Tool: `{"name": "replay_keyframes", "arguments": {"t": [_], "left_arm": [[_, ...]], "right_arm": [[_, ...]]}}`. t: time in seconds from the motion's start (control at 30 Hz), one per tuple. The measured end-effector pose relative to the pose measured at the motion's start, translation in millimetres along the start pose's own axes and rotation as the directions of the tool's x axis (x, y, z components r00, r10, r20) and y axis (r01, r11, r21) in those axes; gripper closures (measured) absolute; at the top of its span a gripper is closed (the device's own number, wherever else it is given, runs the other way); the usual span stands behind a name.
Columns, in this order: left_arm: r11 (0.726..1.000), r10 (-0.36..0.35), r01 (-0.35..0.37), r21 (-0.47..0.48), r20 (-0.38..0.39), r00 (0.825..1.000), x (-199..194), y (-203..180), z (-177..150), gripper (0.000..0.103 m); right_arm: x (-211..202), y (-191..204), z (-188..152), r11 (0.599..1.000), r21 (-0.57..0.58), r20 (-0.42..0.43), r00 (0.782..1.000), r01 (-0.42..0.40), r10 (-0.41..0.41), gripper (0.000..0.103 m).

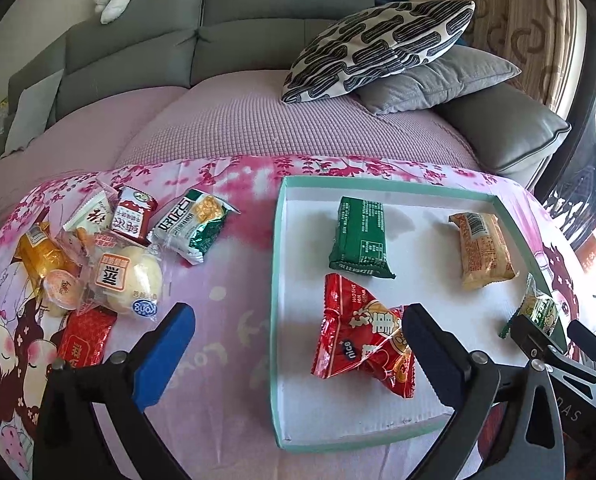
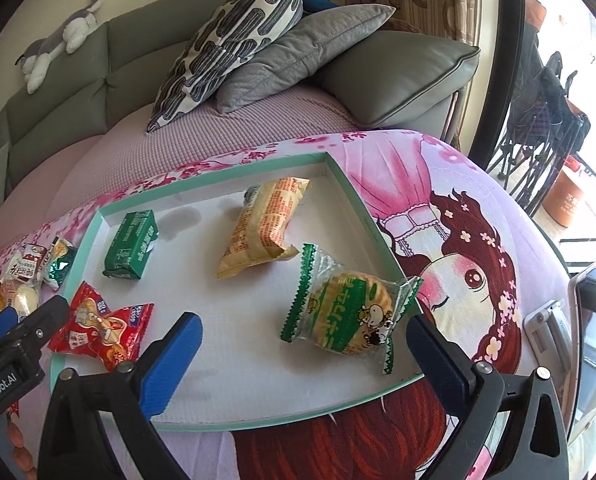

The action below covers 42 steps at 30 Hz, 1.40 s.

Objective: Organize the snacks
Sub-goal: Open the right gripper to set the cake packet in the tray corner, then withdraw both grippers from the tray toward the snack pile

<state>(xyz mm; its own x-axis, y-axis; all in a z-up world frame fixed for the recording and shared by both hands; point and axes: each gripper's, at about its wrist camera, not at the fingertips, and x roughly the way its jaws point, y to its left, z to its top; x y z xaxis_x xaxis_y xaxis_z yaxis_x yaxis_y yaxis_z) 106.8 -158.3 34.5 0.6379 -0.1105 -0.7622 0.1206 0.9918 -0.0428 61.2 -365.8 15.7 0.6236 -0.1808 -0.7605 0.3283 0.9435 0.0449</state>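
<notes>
Both the left tongs (image 1: 298, 334) and right tongs (image 2: 303, 344) gape wide, gripping nothing. Four snack packets lie in the shallow teal-rimmed white cardboard tray (image 2: 234, 340).

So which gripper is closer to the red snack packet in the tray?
Left. The left gripper hangs open right over the red snack packet; the right gripper is across the tray.

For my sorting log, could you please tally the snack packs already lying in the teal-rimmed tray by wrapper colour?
Green box-shaped pack: 1
Red pack: 1
Yellow-orange pack: 1
Clear pack with green edges holding a round biscuit: 1
Total in the tray: 4
</notes>
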Motion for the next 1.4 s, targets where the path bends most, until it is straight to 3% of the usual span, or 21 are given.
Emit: {"name": "replay_keyframes", "arguments": {"t": [0.2, 0.37, 0.8, 1.17, 1.4], "left_arm": [[0.997, 0.081, -0.08, -0.013, 0.045, 0.996, -13, 16, -2, 0.0], [0.991, 0.117, -0.114, -0.07, 0.047, 0.992, -20, 37, -5, 0.0], [0.961, 0.228, -0.221, -0.164, 0.024, 0.973, -34, 90, -13, 0.0], [0.955, 0.221, -0.225, -0.191, -0.042, 0.974, -34, 125, -19, 0.0], [0.947, 0.18, -0.183, -0.263, -0.034, 0.983, -38, 158, -23, 0.0]], "right_arm": [[-9, 21, -3, 0.999, -0.048, 0.031, 0.999, -0.005, 0.007, 0.0], [-16, 32, -2, 0.998, -0.038, 0.048, 0.997, -0.058, 0.06, 0.0], [-32, 71, -11, 0.998, -0.061, 0.097, 0.995, 0.011, -0.005, 0.0], [-33, 104, -16, 0.995, -0.101, 0.07, 0.997, -0.023, 0.03, 0.0], [-34, 139, -24, 0.984, -0.139, 0.052, 0.992, -0.108, 0.117, 0.0]]}}
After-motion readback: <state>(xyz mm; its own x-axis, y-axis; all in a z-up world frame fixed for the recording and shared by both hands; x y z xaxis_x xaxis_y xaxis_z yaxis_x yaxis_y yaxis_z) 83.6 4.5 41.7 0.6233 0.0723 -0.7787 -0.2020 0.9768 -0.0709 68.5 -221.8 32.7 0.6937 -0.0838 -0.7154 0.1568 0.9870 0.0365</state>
